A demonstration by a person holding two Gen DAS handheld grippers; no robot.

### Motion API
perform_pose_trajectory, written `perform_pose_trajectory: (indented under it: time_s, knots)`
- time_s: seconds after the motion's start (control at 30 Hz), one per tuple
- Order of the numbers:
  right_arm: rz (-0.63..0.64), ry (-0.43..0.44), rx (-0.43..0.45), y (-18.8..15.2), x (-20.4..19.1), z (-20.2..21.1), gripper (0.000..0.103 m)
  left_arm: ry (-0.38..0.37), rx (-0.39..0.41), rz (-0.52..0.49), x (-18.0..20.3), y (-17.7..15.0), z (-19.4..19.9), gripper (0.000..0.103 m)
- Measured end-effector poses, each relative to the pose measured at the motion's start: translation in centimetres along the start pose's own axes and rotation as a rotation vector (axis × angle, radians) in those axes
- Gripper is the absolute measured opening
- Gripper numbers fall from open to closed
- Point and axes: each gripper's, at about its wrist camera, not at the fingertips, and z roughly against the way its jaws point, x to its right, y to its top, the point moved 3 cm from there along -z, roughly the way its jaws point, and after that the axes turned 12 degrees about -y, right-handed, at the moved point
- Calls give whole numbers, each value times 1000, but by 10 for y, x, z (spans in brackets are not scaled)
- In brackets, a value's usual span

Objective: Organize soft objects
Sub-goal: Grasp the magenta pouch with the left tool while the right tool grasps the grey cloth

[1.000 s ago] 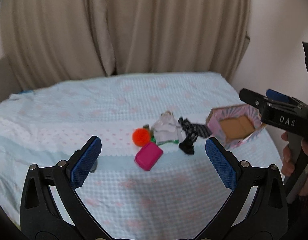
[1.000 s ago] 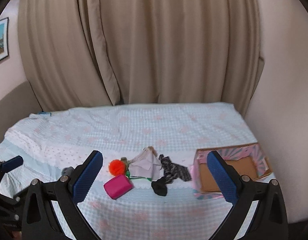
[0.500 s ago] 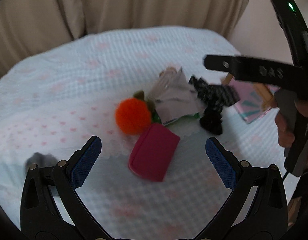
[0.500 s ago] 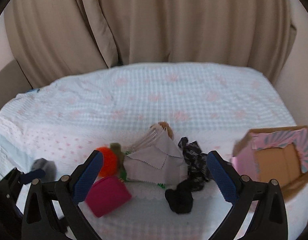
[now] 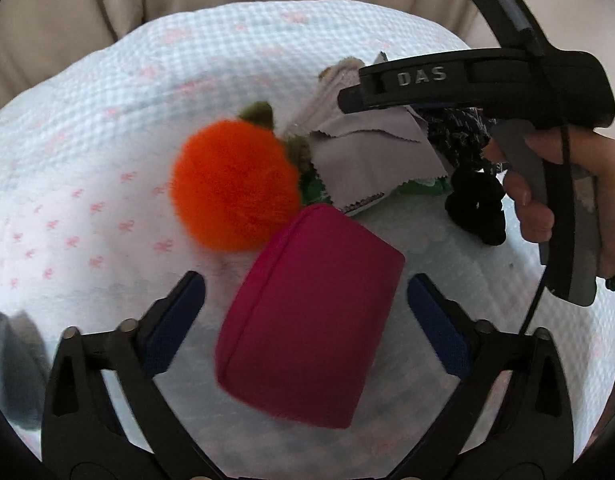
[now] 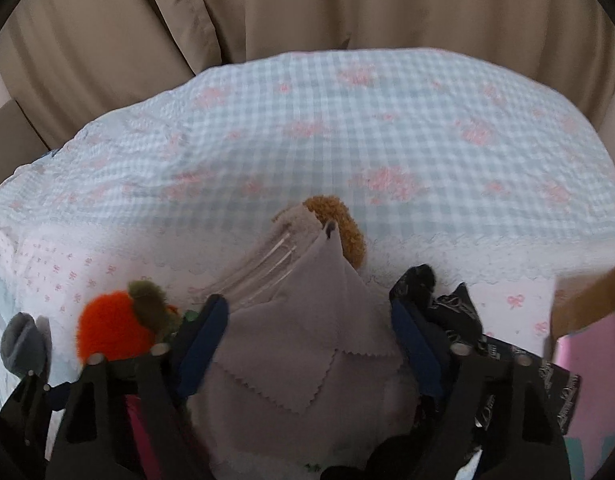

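A magenta soft pouch (image 5: 311, 320) lies on the checked bedspread between the open fingers of my left gripper (image 5: 305, 320), which is low over it. An orange pompom (image 5: 235, 184) with green leaves touches its far side. A grey cloth (image 6: 307, 344) lies between the open fingers of my right gripper (image 6: 307, 340). The right gripper also shows in the left wrist view (image 5: 459, 80), above the cloth (image 5: 367, 156). A black patterned fabric (image 6: 455, 312) and a black scrunchie (image 5: 475, 208) lie to the right. A brown fuzzy piece (image 6: 343, 224) lies behind the cloth.
A pink cardboard box (image 6: 587, 360) stands at the right edge of the right wrist view. A grey soft item (image 6: 23, 344) lies at the far left. Beige curtains (image 6: 307, 8) hang behind the bed. The bedspread (image 6: 347, 128) stretches back bare.
Both grippers have moved down and forward to the pile. The left one now straddles the magenta pouch and the right one straddles the grey cloth. Both stay open.
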Motion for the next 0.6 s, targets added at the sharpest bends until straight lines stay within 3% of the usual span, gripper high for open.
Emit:
perform_pose_trajectory:
  time_s: [0.03,0.07,0.17,0.33,0.47,0.6]
  knots:
    - [1,10,-9,-1,0,-3,64,-4,-8,0,1,0,-2,84]
    - [5,16,-14,-1,0,-5,61,-6,-17,-3,1,-1,-6,83]
    - [16,45,-33,-1,-1,-12,36,2,-19,-22,4,0,-7,77]
    - [-4,34,-30,-4,2,-13,17,-13,-32,17,-5,-1,-6,61]
    - [-44,29,-18,-6,9,-7,10,-22,-30,38,-11,2,-2,49]
    - [-55,15,19,-4,12,8,8,-19,-27,49,-11,5,3,42]
